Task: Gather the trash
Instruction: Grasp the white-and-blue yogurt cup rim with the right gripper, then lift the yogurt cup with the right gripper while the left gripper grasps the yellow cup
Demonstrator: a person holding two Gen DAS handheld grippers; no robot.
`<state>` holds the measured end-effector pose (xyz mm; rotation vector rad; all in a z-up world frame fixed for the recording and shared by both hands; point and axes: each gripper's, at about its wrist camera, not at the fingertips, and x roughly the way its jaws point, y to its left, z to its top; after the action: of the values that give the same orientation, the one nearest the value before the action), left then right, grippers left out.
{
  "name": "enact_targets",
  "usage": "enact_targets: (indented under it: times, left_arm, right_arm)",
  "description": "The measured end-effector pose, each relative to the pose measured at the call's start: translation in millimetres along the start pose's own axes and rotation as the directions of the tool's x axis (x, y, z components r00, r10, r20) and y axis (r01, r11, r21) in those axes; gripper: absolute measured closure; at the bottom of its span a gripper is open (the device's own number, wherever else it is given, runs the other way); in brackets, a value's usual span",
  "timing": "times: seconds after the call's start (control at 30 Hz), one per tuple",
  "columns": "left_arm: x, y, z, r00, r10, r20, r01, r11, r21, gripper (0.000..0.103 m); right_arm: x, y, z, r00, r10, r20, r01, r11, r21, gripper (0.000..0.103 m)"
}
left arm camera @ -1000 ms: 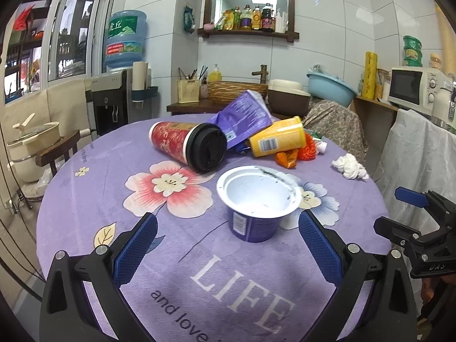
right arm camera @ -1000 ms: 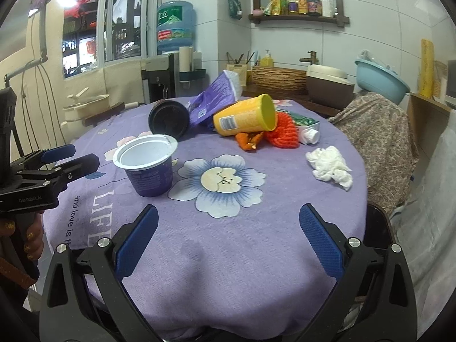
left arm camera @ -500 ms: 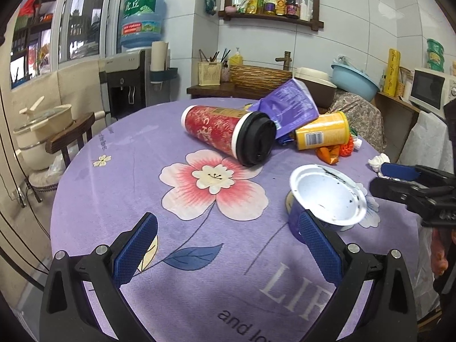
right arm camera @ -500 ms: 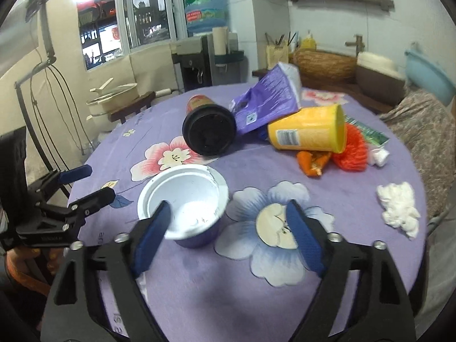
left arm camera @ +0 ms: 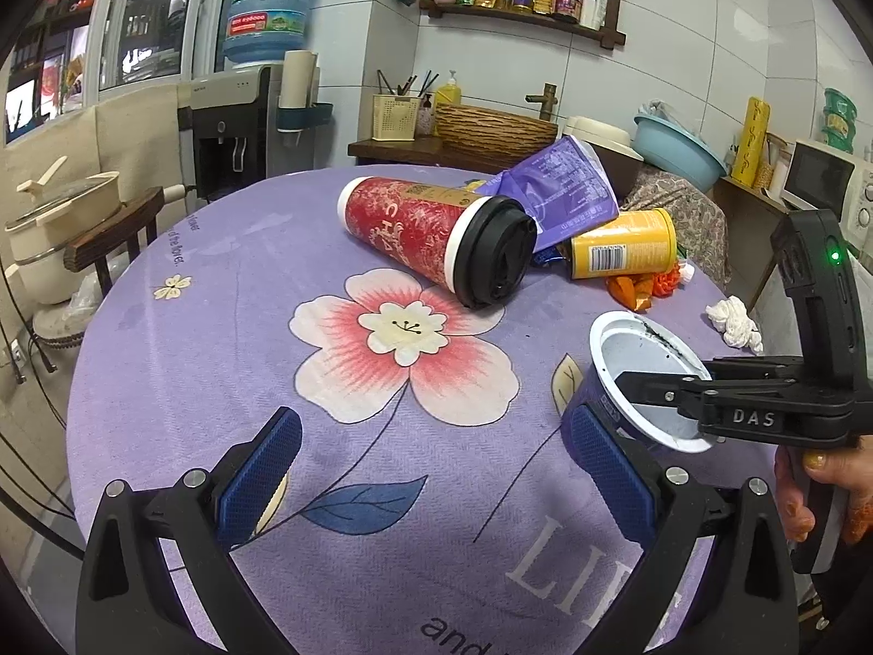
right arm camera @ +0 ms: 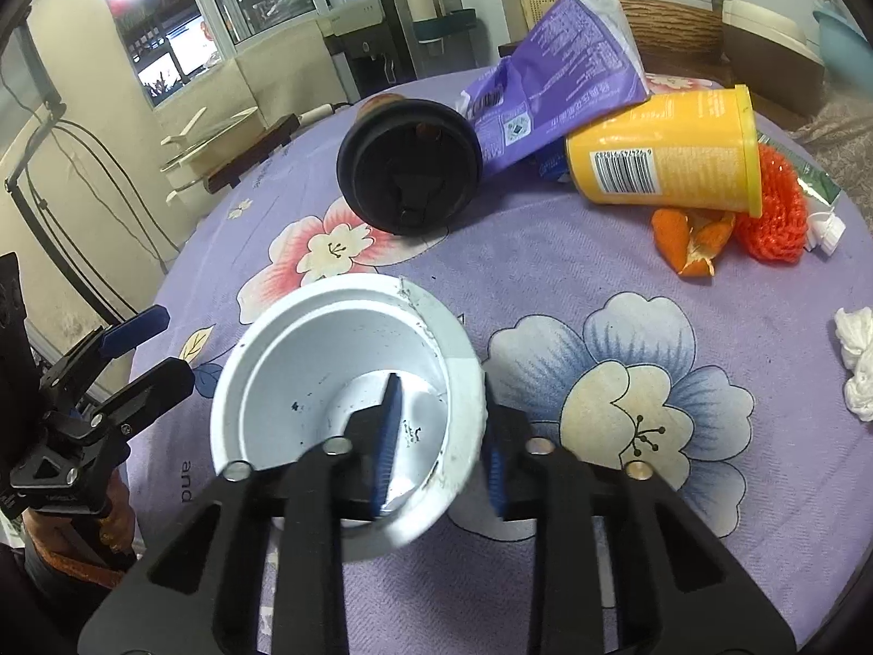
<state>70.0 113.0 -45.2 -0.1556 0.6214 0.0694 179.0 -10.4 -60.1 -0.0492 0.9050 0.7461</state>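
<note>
A white-rimmed purple yogurt cup (right arm camera: 327,382) stands on the purple flowered tablecloth (right arm camera: 545,284). My right gripper (right arm camera: 439,447) is shut on its near wall, one finger inside and one outside; it also shows in the left wrist view (left arm camera: 655,387) on the cup (left arm camera: 638,360). My left gripper (left arm camera: 431,475) is open and empty above the cloth, left of the cup. A red cup with a black lid (left arm camera: 436,234), a purple bag (left arm camera: 562,191), a yellow cup (left arm camera: 622,251), orange peel (right arm camera: 693,240), red netting (right arm camera: 775,207) and a white tissue (right arm camera: 856,360) lie beyond.
The round table's edge (left arm camera: 109,295) curves on the left, with a chair and pot (left arm camera: 60,218) beyond. A water dispenser (left arm camera: 240,120) and a counter with a basket (left arm camera: 491,125) stand behind. A patterned cloth (left arm camera: 682,207) drapes at the back right.
My right gripper moved in on the yogurt cup and closed on its wall. My left gripper swung to the left, away from the cup, and stays open.
</note>
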Motion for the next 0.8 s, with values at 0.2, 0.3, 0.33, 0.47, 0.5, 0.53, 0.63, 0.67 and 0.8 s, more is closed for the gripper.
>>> enact_targets:
  times: [0.2,0.3,0.33,0.47,0.5,0.53,0.63,0.67,0.8]
  left_arm:
    - [6.7,-10.9,16.5,0.999,-0.037,0.001,0.037,0.998,0.055,0.006]
    - [15.3,-20.9,36.6,0.997,-0.074,0.004,0.073,0.993,0.093,0.006]
    - [17.7,-23.6,40.8,0.997,-0.083,0.004,0.082,0.992,0.098,0.006]
    - [33.4,-43.5,70.2,0.988,-0.153,-0.009,0.154,0.984,0.095,0.006]
    - [36.4,-49.4,75.2,0.985,-0.172,-0.011,0.173,0.981,0.091,0.006]
    - [39.7,-56.4,80.2,0.982,-0.187,-0.012,0.187,0.978,0.091,0.006]
    - [53.7,-89.6,90.8,0.975,-0.219,-0.020,0.220,0.965,0.141,0.006]
    - [59.1,-103.9,93.4,0.973,-0.228,-0.024,0.228,0.957,0.180,0.006]
    - [80.1,-159.9,95.6,0.975,-0.221,-0.030,0.212,0.875,0.435,0.006]
  right_arm:
    - [-14.0,-10.6,-6.4,0.999,0.035,0.042,-0.036,0.999,0.017,0.092]
    - [-25.0,-13.3,-12.3,0.997,0.012,0.072,-0.011,1.000,-0.006,0.092]
    - [-27.1,-14.2,-14.2,0.997,0.006,0.077,-0.006,1.000,-0.008,0.092]
    - [-41.1,-22.3,-24.8,0.994,-0.023,0.111,0.025,1.000,-0.011,0.092]
    - [-45.8,-24.9,-27.4,0.992,-0.039,0.124,0.041,0.999,-0.011,0.092]
    - [-50.3,-28.2,-29.7,0.989,-0.051,0.135,0.053,0.999,-0.009,0.092]
    - [-64.9,-41.6,-37.3,0.984,-0.078,0.159,0.077,0.997,0.014,0.092]
    - [-68.6,-46.5,-40.0,0.983,-0.086,0.163,0.084,0.996,0.020,0.092]
    - [-85.7,-63.9,-52.4,0.976,-0.122,0.181,0.117,0.992,0.043,0.092]
